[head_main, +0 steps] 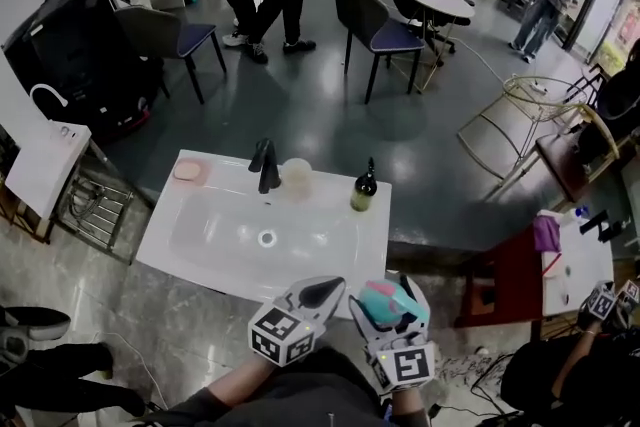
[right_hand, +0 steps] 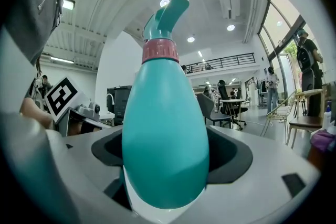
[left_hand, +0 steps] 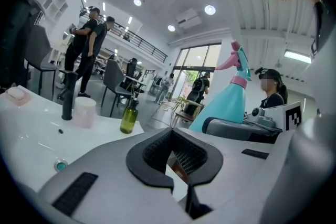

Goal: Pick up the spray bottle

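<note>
Teal spray bottle point(right_hand: 165, 128) with a pink collar and teal spray head, upright between the jaws of the right gripper point(head_main: 392, 307). Clamped on both sides of its wide body by the dark pads, lifted clear of any surface. Close in front of the person, just off the near edge of the white sink point(head_main: 200, 250).

Bottom of the bottle lost behind the jaws in the right gripper view. In the head view only a patch of teal showing between the grey fingers, spray head hard to make out there.

Left gripper point(head_main: 318, 295) just beside the right one, jaws brought together with nothing between them, only the hollow of the pads left as a gap.

On the sink's back ledge, from left to right: pink soap dish point(head_main: 188, 171), black faucet point(head_main: 265, 165), pale cup point(head_main: 296, 177) right beside the faucet, dark green pump bottle point(head_main: 364, 187) farther right. Drain point(head_main: 266, 238) in the middle of the basin.

Beyond, glossy grey floor point(head_main: 300, 105), dark chairs point(head_main: 370, 25), round white table point(head_main: 435, 0), people standing at the back. High ceiling with round lights and tall windows in the gripper views.
</note>
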Motion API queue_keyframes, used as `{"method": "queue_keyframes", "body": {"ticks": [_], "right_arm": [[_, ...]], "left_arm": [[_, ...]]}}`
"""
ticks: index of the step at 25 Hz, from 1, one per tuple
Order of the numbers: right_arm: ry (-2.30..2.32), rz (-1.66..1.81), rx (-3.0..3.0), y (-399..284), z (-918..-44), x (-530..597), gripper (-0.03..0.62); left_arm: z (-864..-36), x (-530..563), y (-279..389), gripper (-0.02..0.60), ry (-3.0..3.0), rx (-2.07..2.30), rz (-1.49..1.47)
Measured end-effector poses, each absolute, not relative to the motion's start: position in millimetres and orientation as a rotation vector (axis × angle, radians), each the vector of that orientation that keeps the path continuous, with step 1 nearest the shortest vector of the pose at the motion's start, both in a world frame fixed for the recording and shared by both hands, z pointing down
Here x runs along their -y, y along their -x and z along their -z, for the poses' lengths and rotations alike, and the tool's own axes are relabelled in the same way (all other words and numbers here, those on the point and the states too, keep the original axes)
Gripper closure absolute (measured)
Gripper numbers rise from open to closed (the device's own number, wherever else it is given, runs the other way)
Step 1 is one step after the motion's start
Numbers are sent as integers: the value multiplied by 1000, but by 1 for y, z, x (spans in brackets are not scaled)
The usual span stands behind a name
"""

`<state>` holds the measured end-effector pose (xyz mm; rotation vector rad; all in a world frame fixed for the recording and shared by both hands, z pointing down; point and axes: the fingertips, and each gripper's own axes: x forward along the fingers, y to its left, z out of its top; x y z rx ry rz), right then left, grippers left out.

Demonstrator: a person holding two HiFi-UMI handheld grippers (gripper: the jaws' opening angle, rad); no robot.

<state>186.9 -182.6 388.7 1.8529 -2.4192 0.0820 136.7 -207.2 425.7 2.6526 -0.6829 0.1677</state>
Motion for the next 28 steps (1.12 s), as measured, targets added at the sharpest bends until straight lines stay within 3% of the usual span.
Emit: {"method": "queue_keyframes", "body": {"ticks": [28], "right_arm": [[-2005,-100,2317,-210,-382,158,210]], "left_arm": [[-428,192,-160,575,-2695,553,-199]]}}
